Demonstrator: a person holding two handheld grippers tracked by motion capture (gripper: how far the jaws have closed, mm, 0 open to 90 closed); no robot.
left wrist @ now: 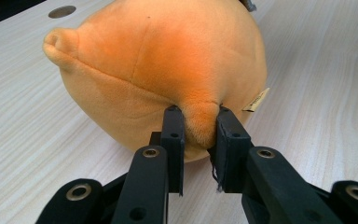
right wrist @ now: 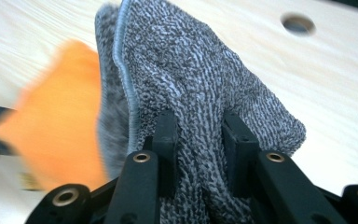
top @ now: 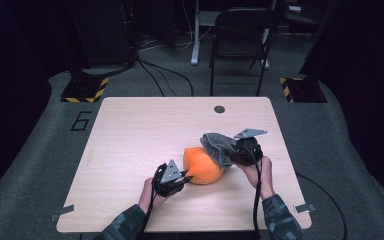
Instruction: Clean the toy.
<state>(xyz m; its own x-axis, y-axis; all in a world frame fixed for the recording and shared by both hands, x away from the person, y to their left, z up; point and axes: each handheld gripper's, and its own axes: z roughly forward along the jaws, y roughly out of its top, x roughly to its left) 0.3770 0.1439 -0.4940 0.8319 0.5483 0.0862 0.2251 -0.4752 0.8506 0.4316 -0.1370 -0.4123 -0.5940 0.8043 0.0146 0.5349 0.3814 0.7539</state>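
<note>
From above the person's side we look forward and down over the whole desk (top: 130, 125); riding the left tool (left wrist: 199, 140), we look close along its jaws at the orange plush (left wrist: 158, 65); riding the right tool (right wrist: 200, 154), close at the grey cloth (right wrist: 191, 79); all three views share plush and desk.

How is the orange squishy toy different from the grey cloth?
The orange plush toy is round and stuffed, while the grey cloth is thin, floppy and crumpled. The toy is smooth and fuzzy; the cloth looks knobbly and speckled. The toy sits on the table, but the cloth is draped against its top. Both are soft, and each is pinched by a hand-held gripper: the left on the toy, the right on the cloth.
</note>
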